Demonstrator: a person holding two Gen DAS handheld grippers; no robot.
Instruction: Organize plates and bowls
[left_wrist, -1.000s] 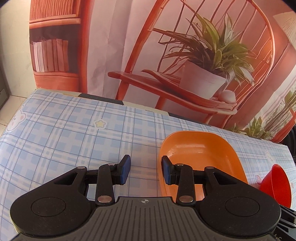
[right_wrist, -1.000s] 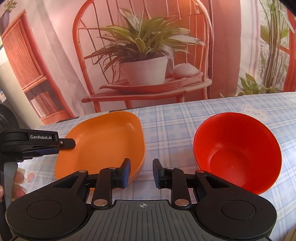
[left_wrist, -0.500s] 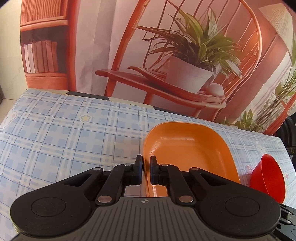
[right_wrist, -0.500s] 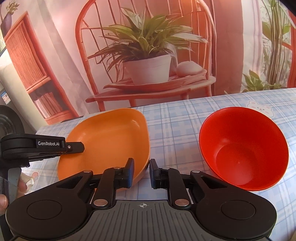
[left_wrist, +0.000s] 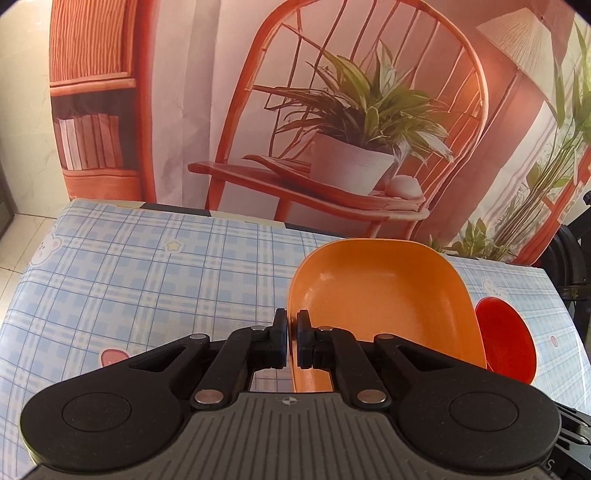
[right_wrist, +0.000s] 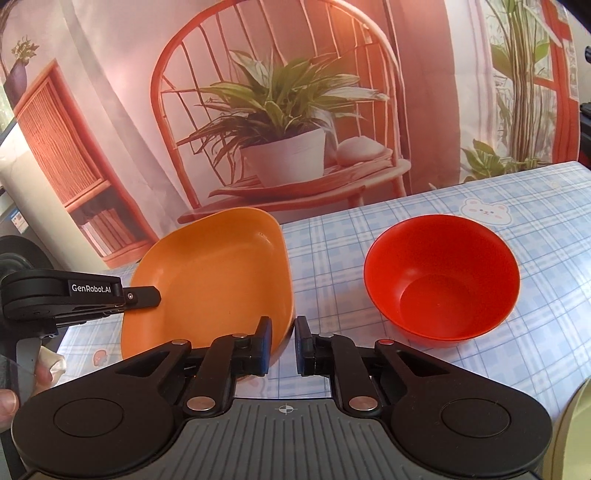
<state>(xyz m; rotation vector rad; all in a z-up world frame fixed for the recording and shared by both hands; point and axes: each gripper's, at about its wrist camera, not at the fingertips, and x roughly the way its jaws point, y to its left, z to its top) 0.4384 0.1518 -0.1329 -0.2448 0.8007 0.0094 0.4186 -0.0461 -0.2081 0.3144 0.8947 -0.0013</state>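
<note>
The plate (right_wrist: 221, 273) is plain orange and the bowl (right_wrist: 441, 275) to its right is a solid red, both sitting on a tablecloth (left_wrist: 147, 273) in pale blue and white plaid with little bear and star prints. Both grippers (left_wrist: 291, 332) (right_wrist: 282, 341) are matte black, and the backdrop (right_wrist: 295, 110) at the far side is all reddish-orange chair and shelves with a green plant in a white pot.

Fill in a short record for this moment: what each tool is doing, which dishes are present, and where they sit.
Left tool: shut on the near rim of the orange plate, which looks tilted up off the table.
Right tool: slightly parted, holding nothing, just beside the plate's edge.
Red bowl: upright on the tablecloth, to the plate's right, apart from it.
Bowl contents: none visible.
</note>
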